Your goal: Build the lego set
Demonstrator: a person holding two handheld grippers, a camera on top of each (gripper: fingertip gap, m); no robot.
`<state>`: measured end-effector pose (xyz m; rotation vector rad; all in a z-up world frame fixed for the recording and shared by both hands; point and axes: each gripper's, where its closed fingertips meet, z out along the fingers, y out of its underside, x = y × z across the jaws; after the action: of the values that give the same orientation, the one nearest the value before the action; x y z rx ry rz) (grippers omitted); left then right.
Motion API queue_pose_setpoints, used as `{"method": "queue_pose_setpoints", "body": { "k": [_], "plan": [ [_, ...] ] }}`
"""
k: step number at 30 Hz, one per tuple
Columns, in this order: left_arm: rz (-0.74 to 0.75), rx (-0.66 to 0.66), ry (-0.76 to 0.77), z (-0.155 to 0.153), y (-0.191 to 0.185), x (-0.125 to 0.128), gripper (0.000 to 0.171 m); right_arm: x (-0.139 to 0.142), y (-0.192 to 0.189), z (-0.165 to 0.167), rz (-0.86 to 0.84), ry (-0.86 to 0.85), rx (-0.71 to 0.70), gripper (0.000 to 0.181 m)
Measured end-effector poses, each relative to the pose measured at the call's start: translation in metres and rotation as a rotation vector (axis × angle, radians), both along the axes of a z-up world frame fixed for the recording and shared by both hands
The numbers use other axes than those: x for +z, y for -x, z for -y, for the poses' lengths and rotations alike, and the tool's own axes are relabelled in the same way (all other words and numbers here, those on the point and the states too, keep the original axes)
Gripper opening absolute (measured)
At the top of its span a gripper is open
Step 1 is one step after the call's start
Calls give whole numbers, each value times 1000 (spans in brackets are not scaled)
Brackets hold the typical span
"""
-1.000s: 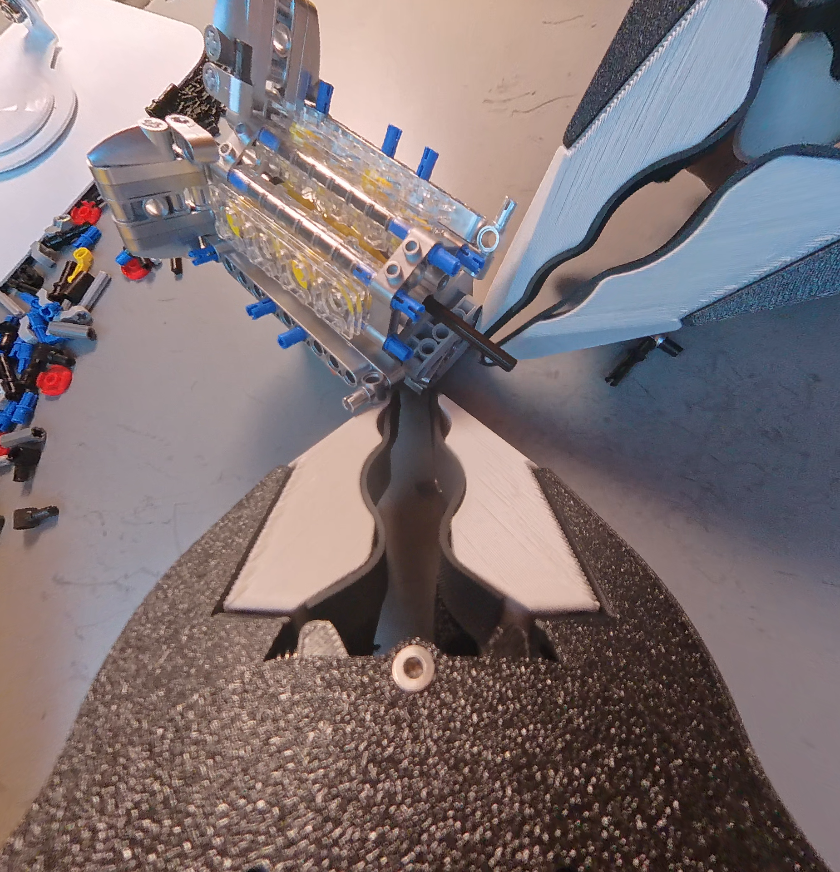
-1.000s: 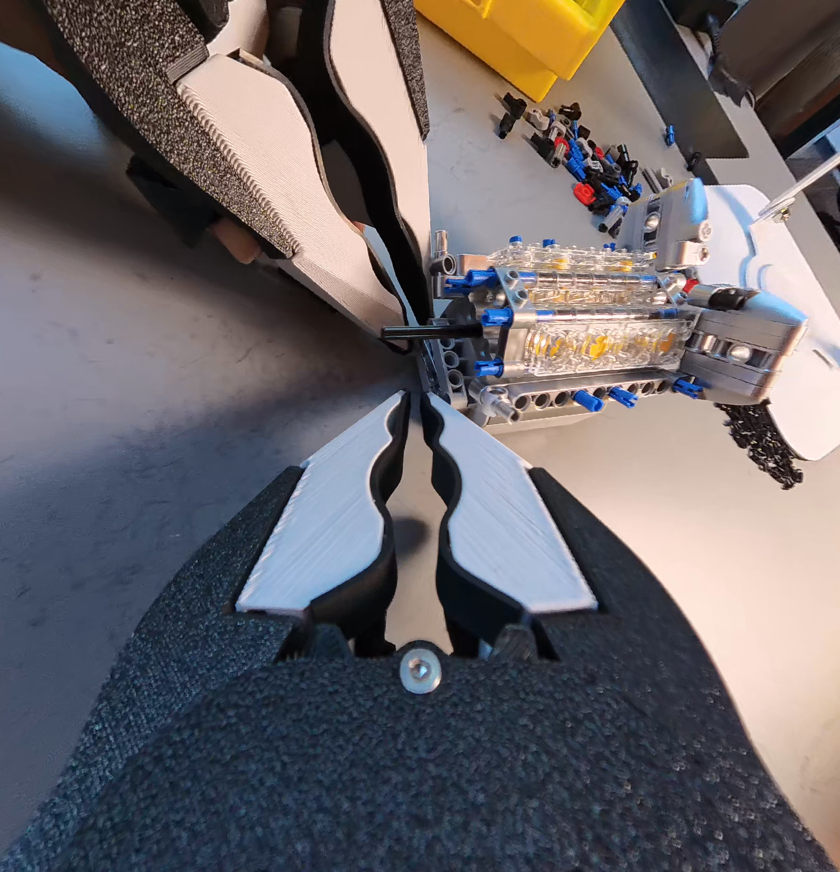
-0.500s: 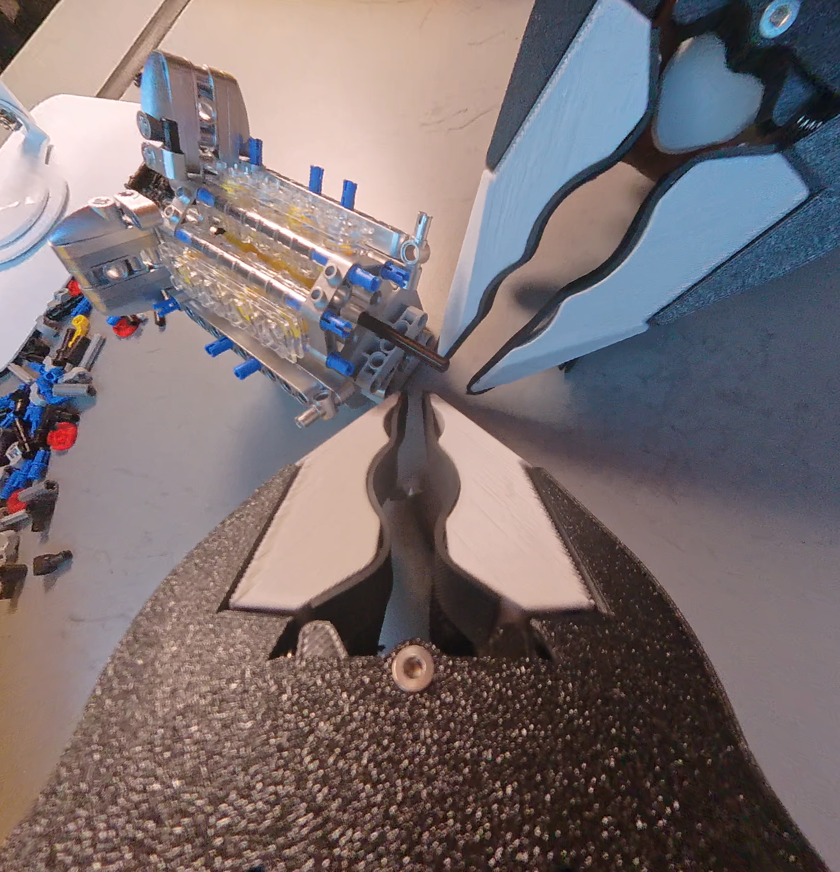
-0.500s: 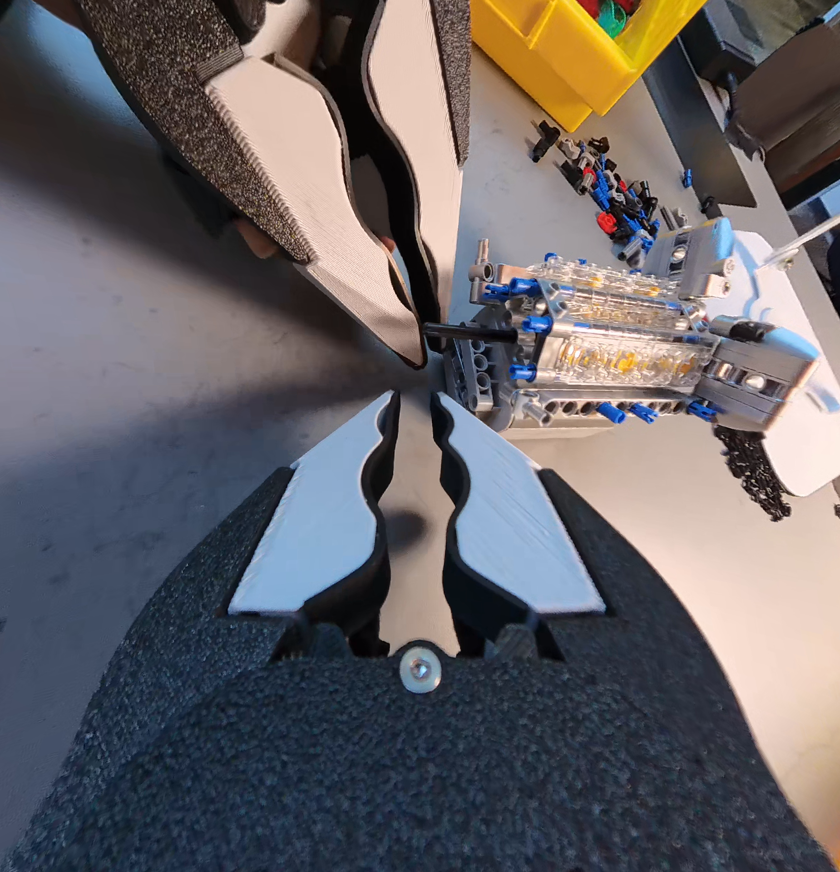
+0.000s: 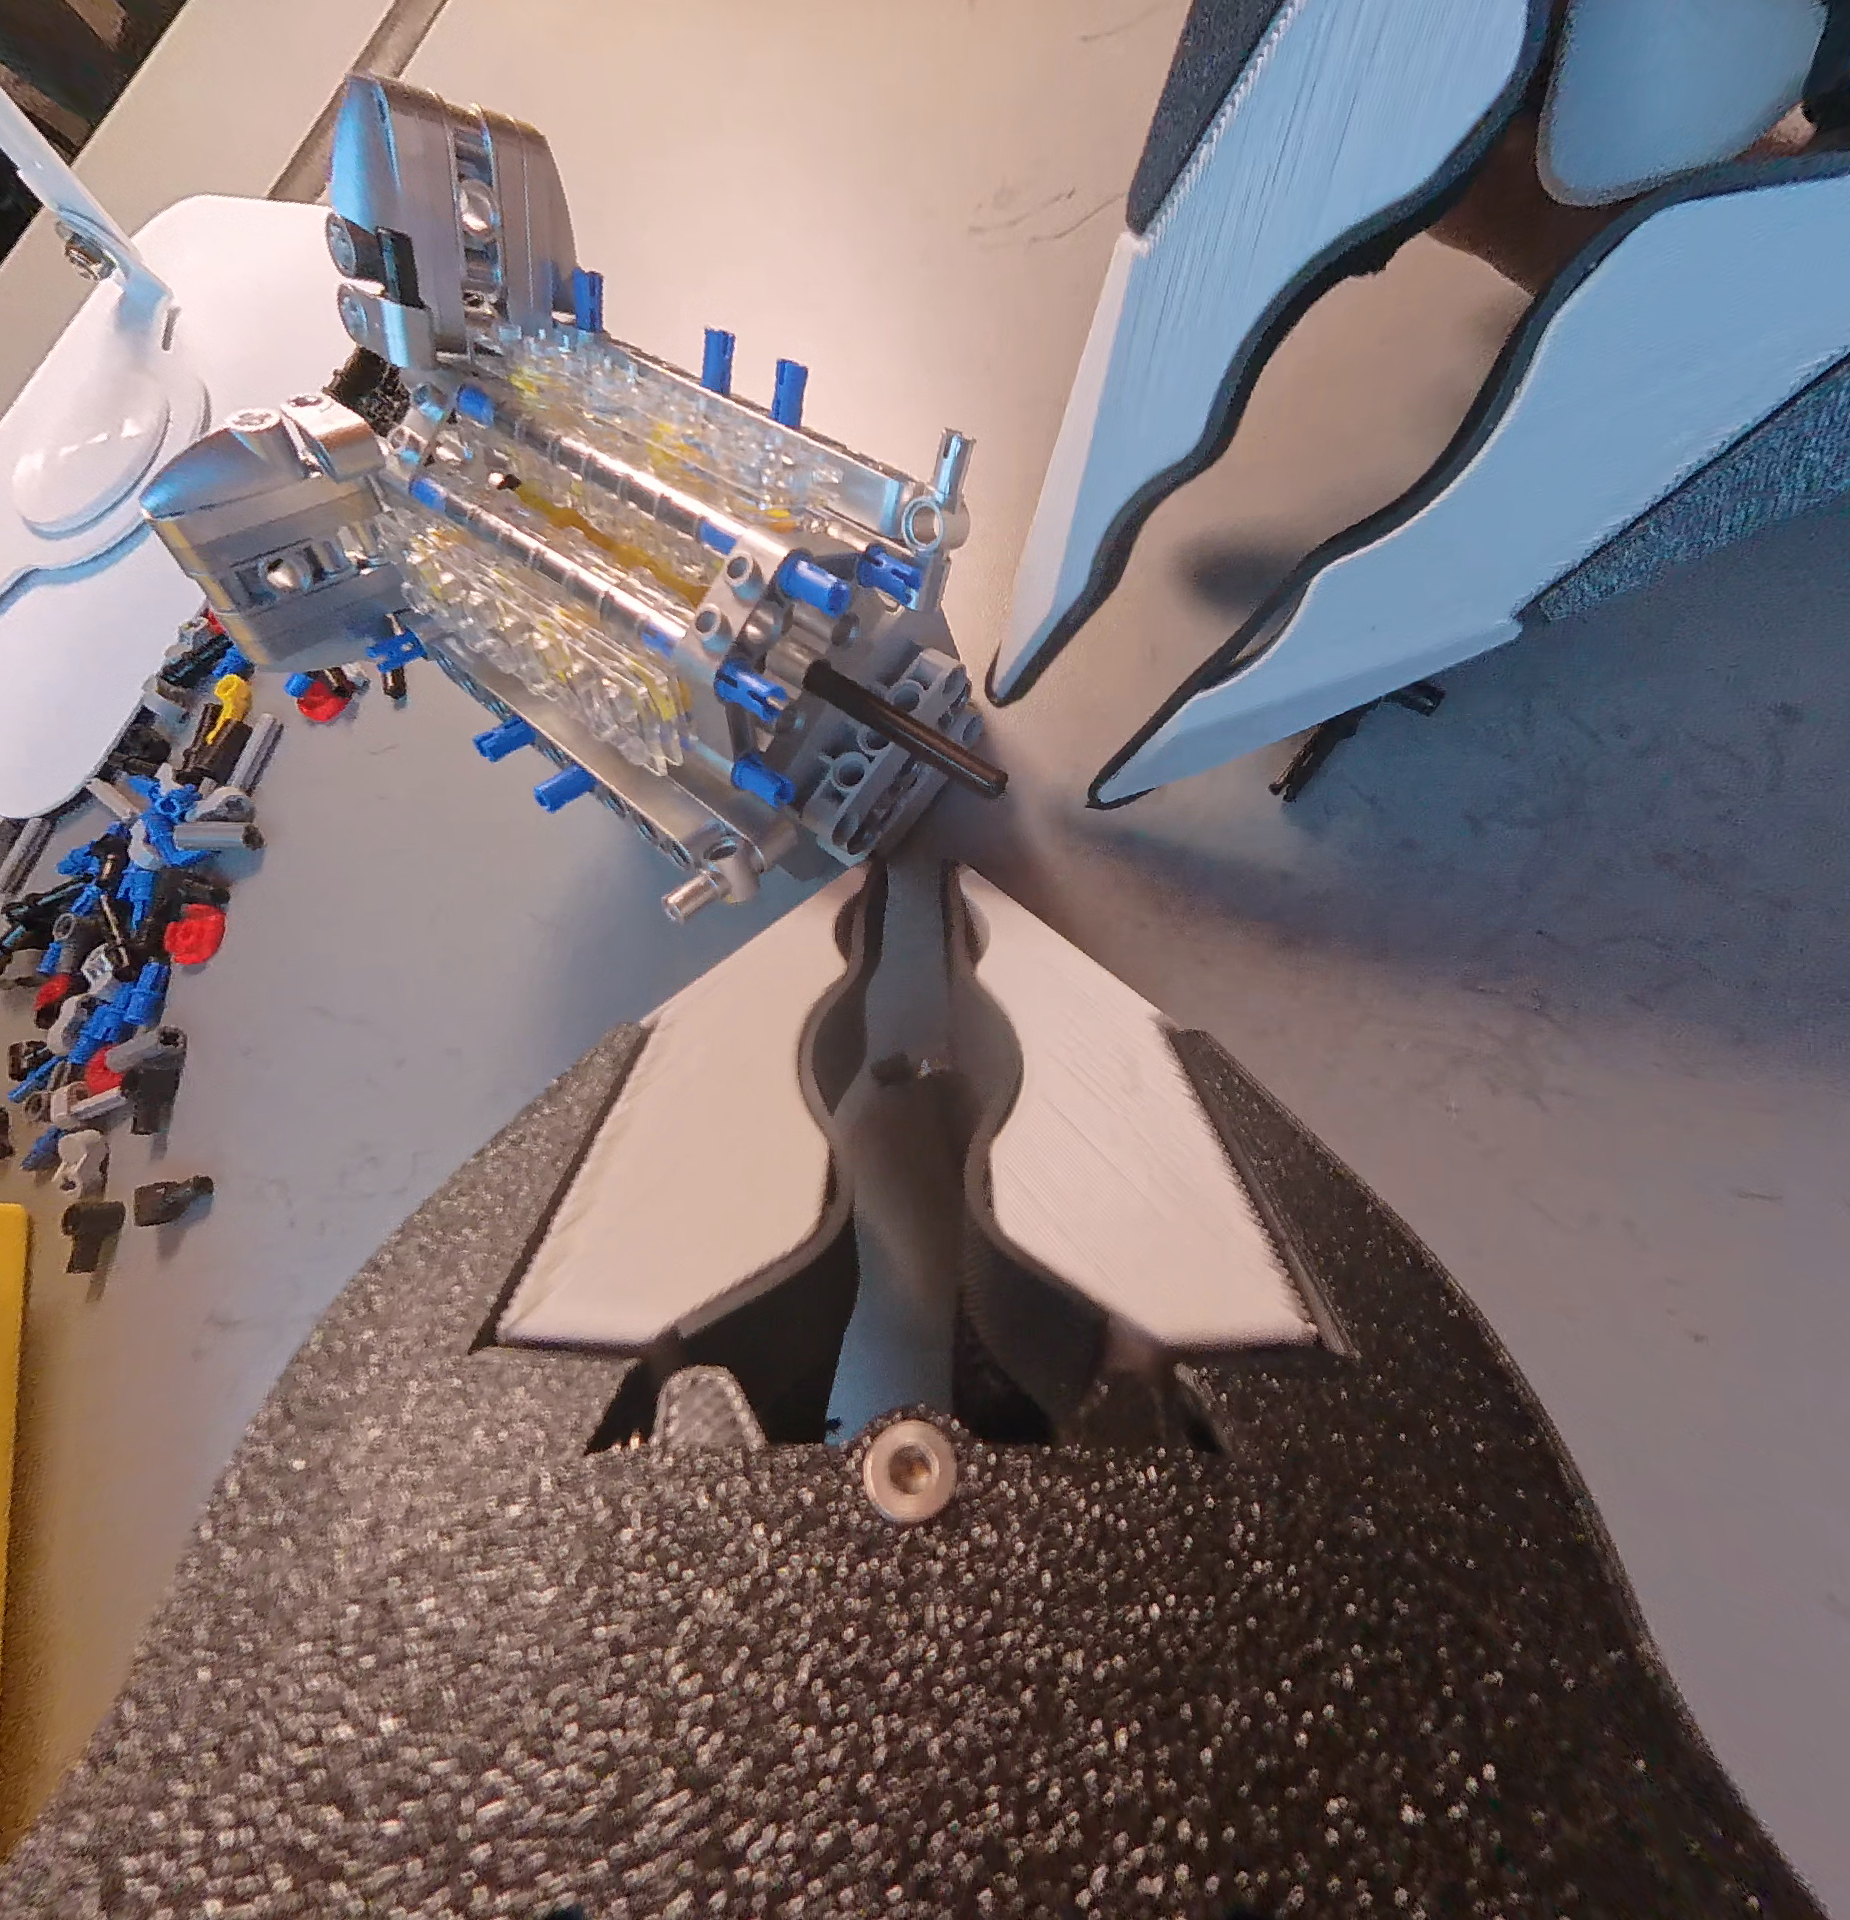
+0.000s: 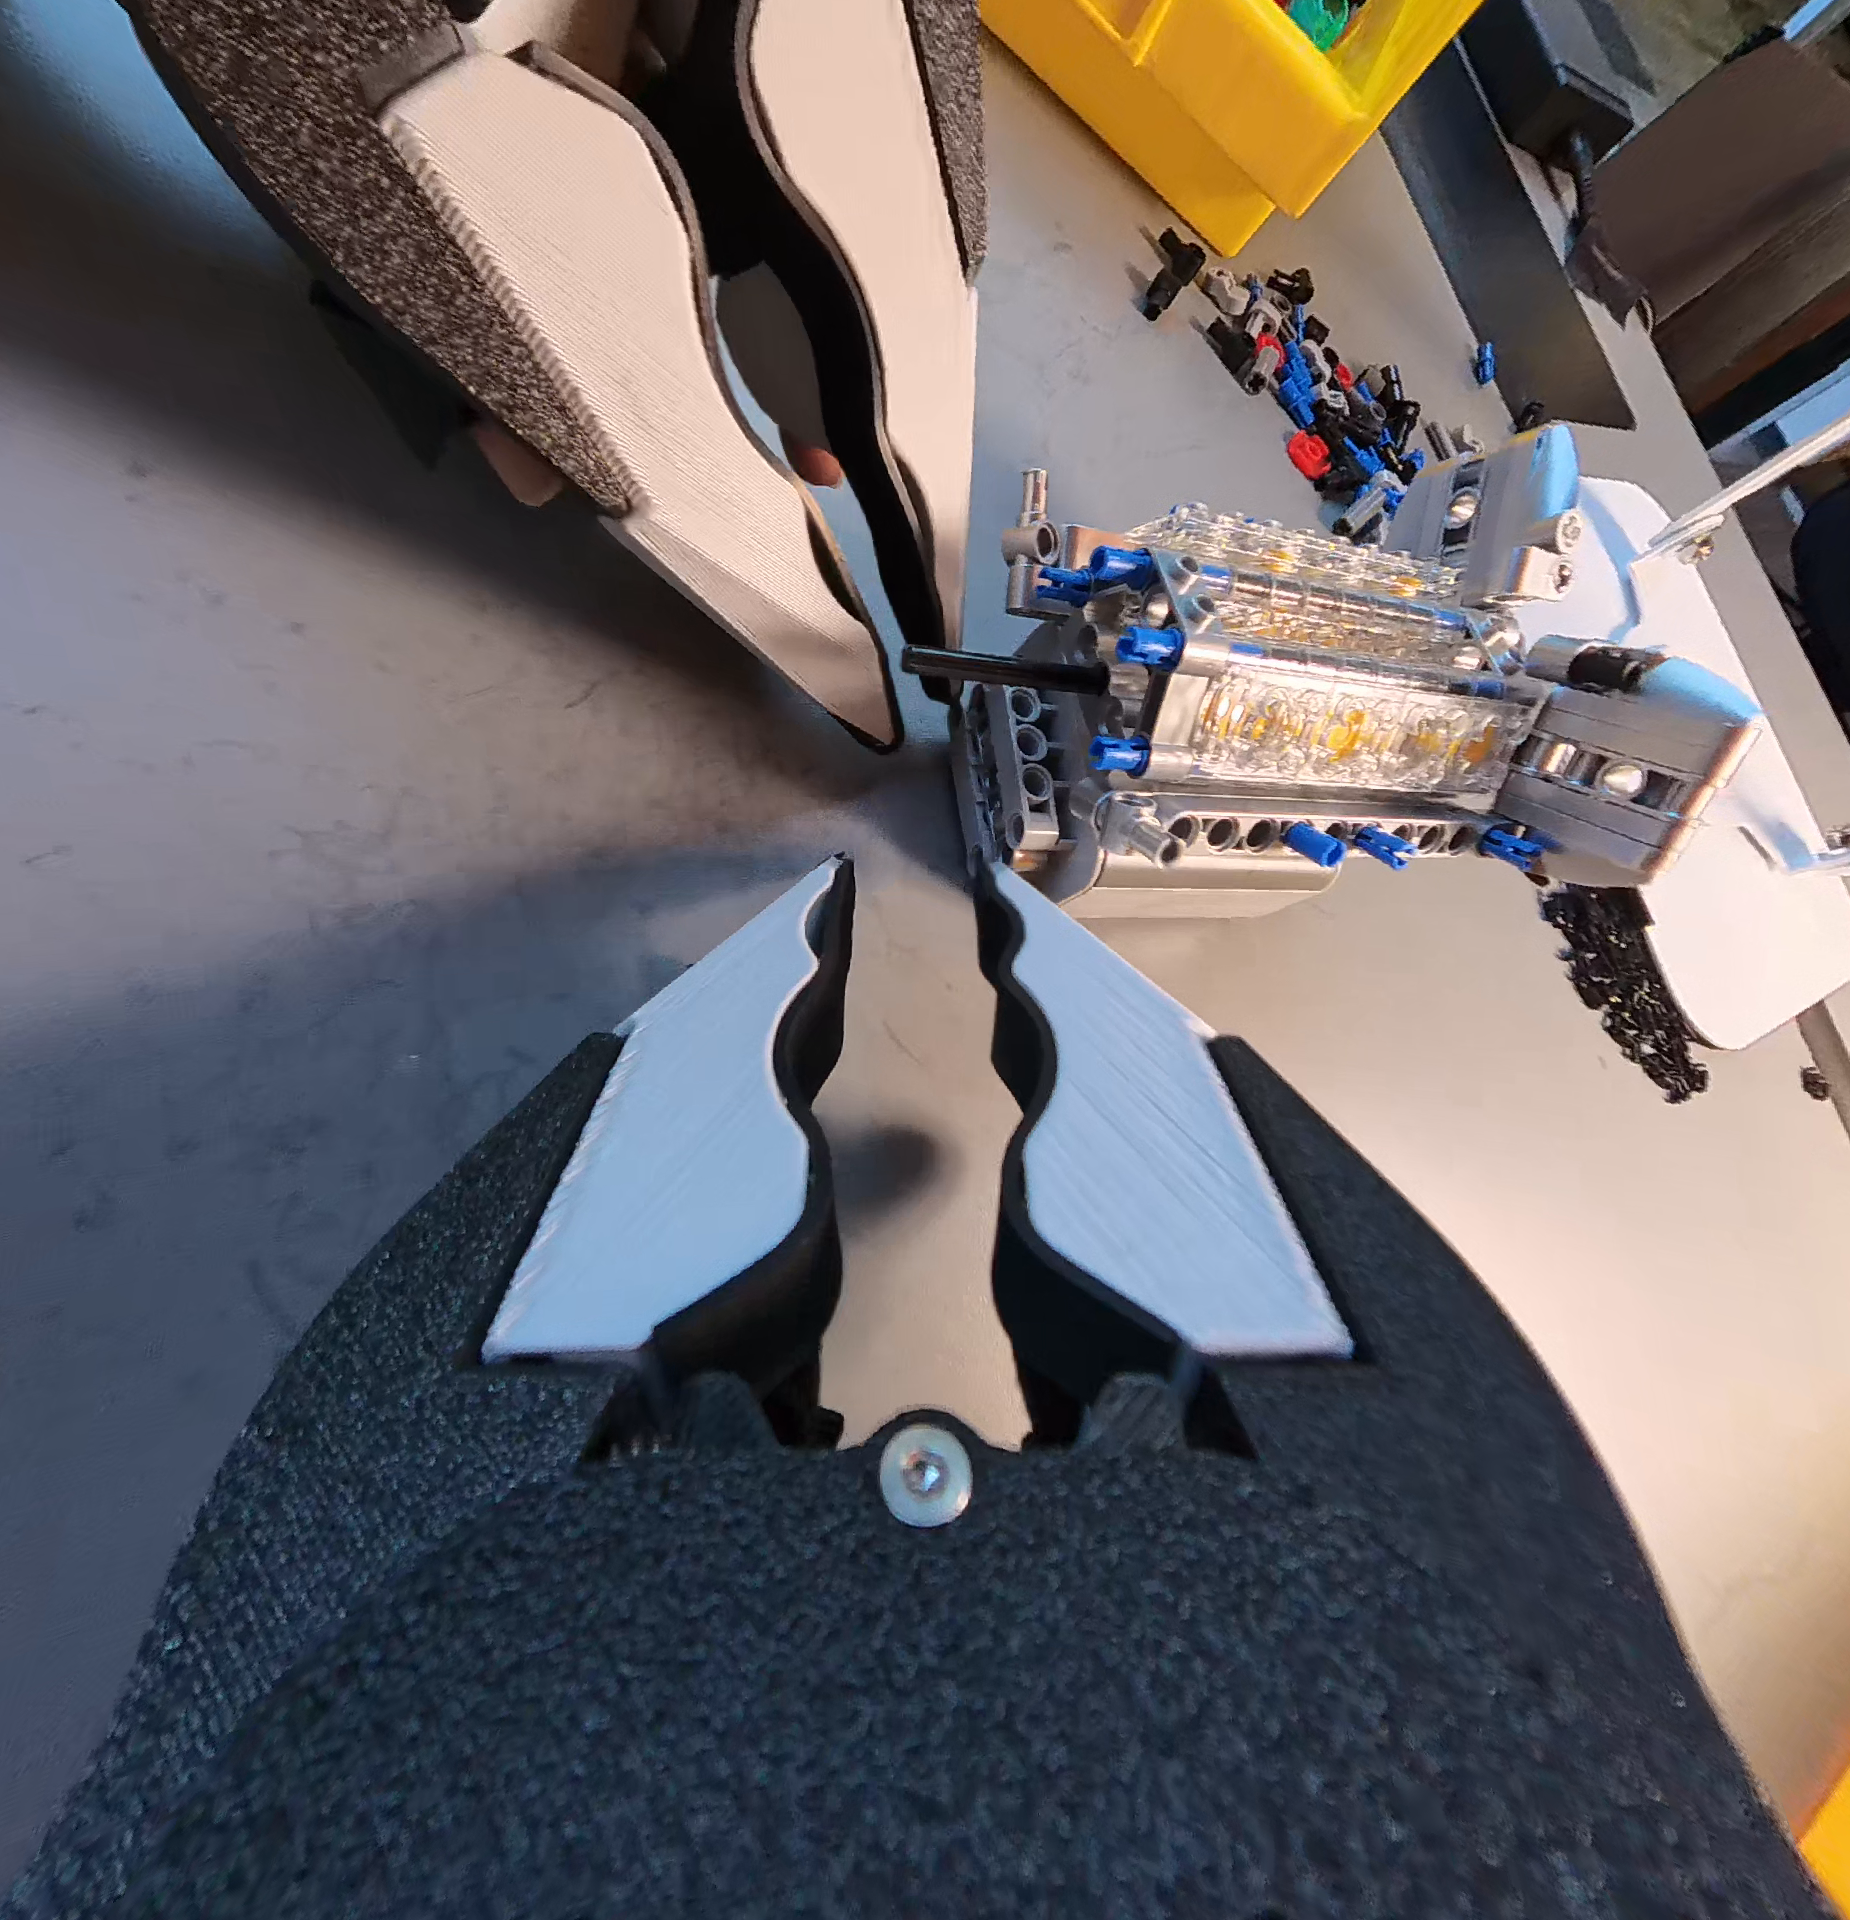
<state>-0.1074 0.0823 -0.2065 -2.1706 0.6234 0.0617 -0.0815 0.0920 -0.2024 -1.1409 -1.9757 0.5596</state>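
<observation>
A grey and clear brick-built engine model [image 5: 588, 561] with blue pins lies on the table; it also shows in the right wrist view [image 6: 1316, 717]. A black axle [image 5: 905, 727] [image 6: 1004, 670] sticks out of its near end. My left gripper [image 5: 916, 871] is open by a narrow gap and empty, its tips at the lower corner of the model's end plate. In the right wrist view the left gripper [image 6: 913, 712] sits just beside the axle. My right gripper [image 6: 910, 862] is open and empty, its tips close to the axle's free end without touching it, as the left wrist view [image 5: 1051, 743] shows.
A heap of small blue, black, grey and red parts [image 5: 110, 914] [image 6: 1305, 364] lies beyond the model. A white stand base [image 5: 79, 499] [image 6: 1752, 935] and a pile of black pieces [image 6: 1617, 987] are beside it. A yellow bin [image 6: 1191, 94] stands farther back. A loose black pin [image 5: 1347, 727] lies behind the right gripper. The grippers are tip to tip, or close to it.
My right gripper has opened and drawn a little back from the end of the black axle. The left gripper has stayed at the model's end plate.
</observation>
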Motion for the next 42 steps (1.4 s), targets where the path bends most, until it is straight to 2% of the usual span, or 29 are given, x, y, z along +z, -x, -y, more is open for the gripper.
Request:
{"method": "queue_pose_setpoints", "body": {
  "k": [4,12,17,24,42],
  "plan": [
    [2,-8,-9,1,-1,1,10,0,0,-4,3,24,-17,30],
    [-14,-6,-5,-1,0,0,14,-1,2,0,12,21,4,32],
    [27,13,-8,1,5,3,15,-1,1,-4,15,28,-8,33],
    [77,-8,15,-1,2,2,25,-1,2,-3,22,72,13,33],
    [204,-37,60,0,-2,3,25,-1,1,0,81,245,42,34]
  ]
}}
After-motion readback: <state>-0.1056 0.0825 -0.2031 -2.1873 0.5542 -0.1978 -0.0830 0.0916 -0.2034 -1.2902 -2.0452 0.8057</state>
